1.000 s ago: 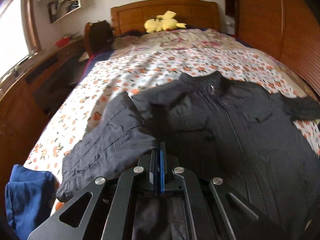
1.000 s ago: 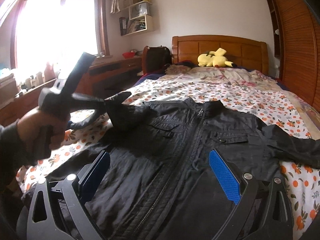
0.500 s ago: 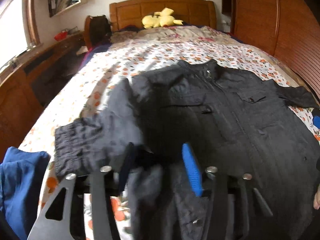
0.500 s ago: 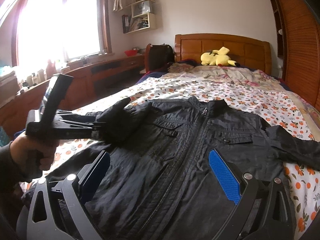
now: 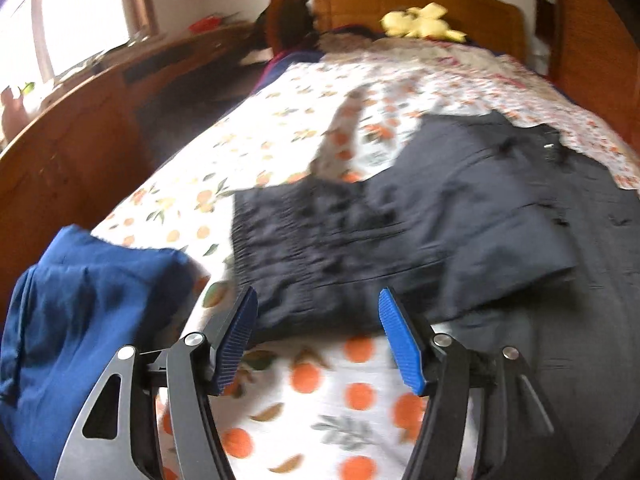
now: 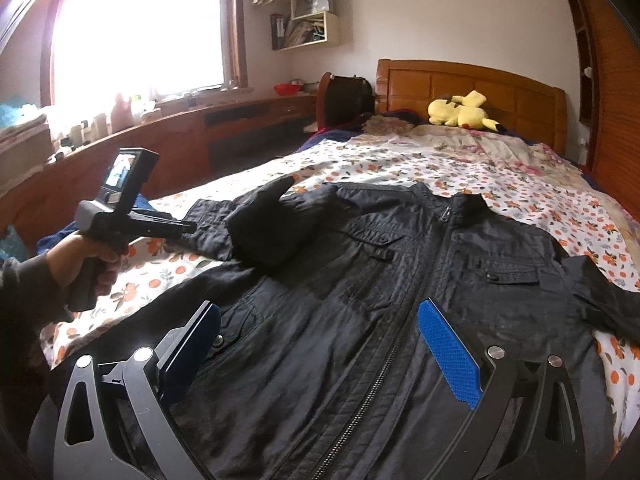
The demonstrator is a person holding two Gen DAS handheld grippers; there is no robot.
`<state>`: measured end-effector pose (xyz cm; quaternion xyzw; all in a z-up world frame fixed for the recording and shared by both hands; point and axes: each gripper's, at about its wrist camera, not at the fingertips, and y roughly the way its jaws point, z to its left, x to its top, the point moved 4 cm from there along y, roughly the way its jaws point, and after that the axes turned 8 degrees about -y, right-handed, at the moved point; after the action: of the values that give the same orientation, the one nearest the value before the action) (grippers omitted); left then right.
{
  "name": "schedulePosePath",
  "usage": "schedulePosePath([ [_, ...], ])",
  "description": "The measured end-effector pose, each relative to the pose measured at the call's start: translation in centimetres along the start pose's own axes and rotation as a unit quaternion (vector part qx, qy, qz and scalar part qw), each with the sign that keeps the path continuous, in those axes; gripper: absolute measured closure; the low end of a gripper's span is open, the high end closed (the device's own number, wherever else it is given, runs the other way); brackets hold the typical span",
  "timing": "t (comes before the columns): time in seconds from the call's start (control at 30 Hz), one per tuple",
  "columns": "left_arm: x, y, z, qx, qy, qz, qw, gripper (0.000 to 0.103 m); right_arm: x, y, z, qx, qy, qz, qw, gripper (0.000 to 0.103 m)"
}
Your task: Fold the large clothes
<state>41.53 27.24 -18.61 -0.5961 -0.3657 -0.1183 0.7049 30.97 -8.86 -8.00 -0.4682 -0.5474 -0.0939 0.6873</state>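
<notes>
A large black zip jacket (image 6: 400, 300) lies face up on the floral bedspread (image 6: 420, 160). Its left sleeve (image 5: 340, 240) is folded in across the chest, cuff end toward the bed's left side. My left gripper (image 5: 316, 320) is open and empty, just short of that sleeve, above the bedspread; it also shows in the right wrist view (image 6: 188, 228), held in a hand. My right gripper (image 6: 320, 344) is open and empty, low over the jacket's lower front near the zip. The right sleeve (image 6: 600, 292) lies spread out to the right.
A blue garment (image 5: 80, 312) lies bunched at the bed's left front edge. A yellow plush toy (image 6: 460, 114) sits by the wooden headboard (image 6: 472, 84). A wooden desk (image 6: 224, 132) runs along the left wall under the window. A wooden wardrobe (image 6: 612, 80) stands to the right.
My left gripper was shut on the left sleeve a second ago; it has opened, let the sleeve drop across the chest, and pulled back left. My right gripper has stayed open in place.
</notes>
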Motion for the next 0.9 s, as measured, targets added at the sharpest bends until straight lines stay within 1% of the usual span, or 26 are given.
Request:
schedulePosePath([
  [0.13,-0.7,2.1,2.2,0.009,-0.024,0.021,0.9994,0.038,-0.1,0.3,0.3,0.003,-0.003,0.005,1.000,0.007],
  [0.27,-0.9,2.6,2.3,0.006,-0.027,0.022,0.9994,0.039,-0.2,0.3,0.3,0.003,-0.002,0.005,1.000,0.007],
  [0.3,-0.9,2.6,2.2,-0.001,-0.026,0.023,0.9994,0.051,-0.2,0.4,0.3,0.002,-0.002,0.005,1.000,0.007],
  [0.33,-0.8,2.6,2.1,-0.011,-0.027,0.028,0.9992,0.076,-0.3,0.4,0.2,0.002,-0.002,0.005,1.000,0.007],
  [0.37,-0.8,2.5,1.5,-0.013,-0.028,0.031,0.9991,0.085,-0.3,0.4,0.3,0.001,-0.002,0.005,1.000,0.007],
  [0.43,-0.8,1.8,0.5,-0.003,-0.016,0.022,0.9996,0.088,-0.3,0.3,0.3,0.000,-0.003,0.004,1.000,0.007],
  [0.5,-0.5,0.7,-0.4,0.003,-0.002,0.006,1.0000,0.088,-0.3,0.0,0.2,-0.003,-0.003,0.002,1.000,0.007],
  [0.57,0.1,-1.0,-1.4,-0.003,0.005,-0.011,0.9999,0.089,-0.2,-0.2,0.0,-0.005,-0.003,0.000,1.000,0.007],
  [0.6,0.5,-2.3,-2.1,-0.010,0.009,-0.022,0.9997,0.102,-0.2,-0.4,-0.1,-0.007,-0.002,-0.001,1.000,0.007],
  [0.7,1.2,-5.1,-3.9,-0.026,0.021,-0.045,0.9984,0.102,-0.1,-1.2,-0.7,-0.013,0.001,-0.005,1.000,0.007],
  [0.83,2.0,-9.5,-7.7,-0.057,0.047,-0.073,0.9946,0.102,0.3,-2.2,-1.3,-0.019,0.006,-0.014,1.000,0.007],
  [0.9,2.0,-11.0,-9.2,-0.070,0.056,-0.079,0.9928,0.102,0.5,-2.9,-1.8,-0.021,0.009,-0.020,1.000,0.007],
])
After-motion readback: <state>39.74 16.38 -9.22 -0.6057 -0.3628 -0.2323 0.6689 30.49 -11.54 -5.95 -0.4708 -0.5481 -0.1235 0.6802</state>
